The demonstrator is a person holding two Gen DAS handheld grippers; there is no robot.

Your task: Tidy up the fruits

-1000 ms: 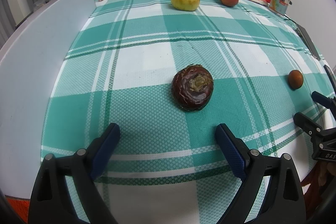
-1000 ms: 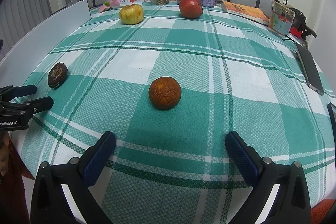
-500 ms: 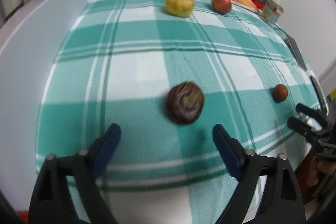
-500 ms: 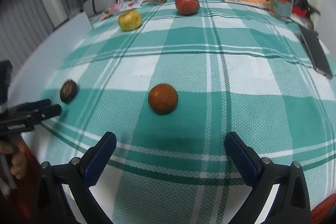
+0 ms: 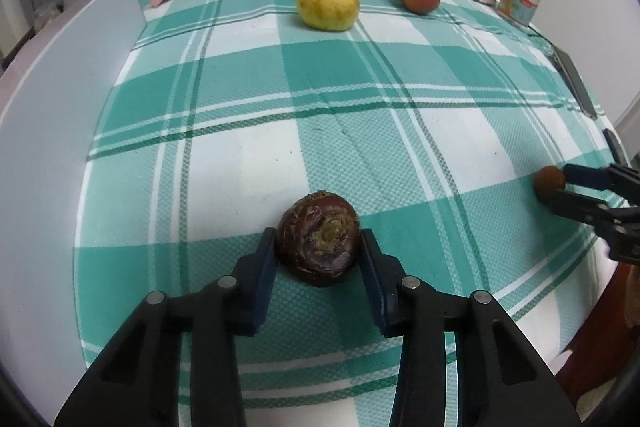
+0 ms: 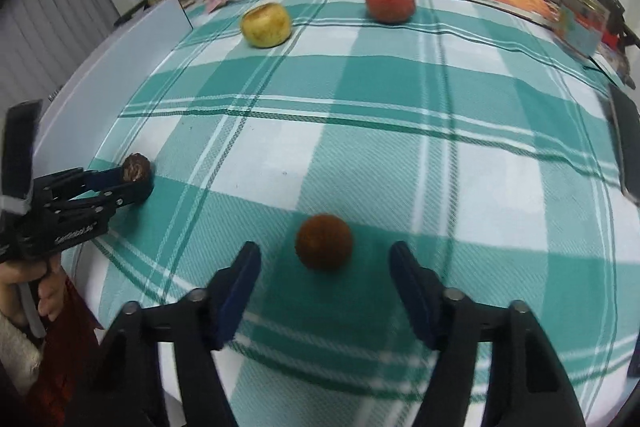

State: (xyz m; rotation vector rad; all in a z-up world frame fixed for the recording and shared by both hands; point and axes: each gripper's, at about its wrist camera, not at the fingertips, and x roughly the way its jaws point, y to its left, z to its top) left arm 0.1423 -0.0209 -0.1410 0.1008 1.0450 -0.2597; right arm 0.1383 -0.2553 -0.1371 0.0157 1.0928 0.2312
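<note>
Near the tablecloth's (image 5: 360, 99) front edge: my left gripper (image 5: 319, 253) clenched around the dark brown fruit (image 5: 319, 245); my right gripper (image 6: 325, 263) released, straddling the small orange fruit (image 6: 324, 242).

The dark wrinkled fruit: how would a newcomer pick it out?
On the teal-and-white checked tablecloth, look at the near edge, between the left claw fingers. The dark maroon wrinkled round fruit there is the only dark, shrivelled fruit.

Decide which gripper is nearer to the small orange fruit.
Right. The right gripper brackets the small orange fruit, jaws open with gaps on both sides. The left gripper sits well off to its left, around the dark brown fruit.
</note>
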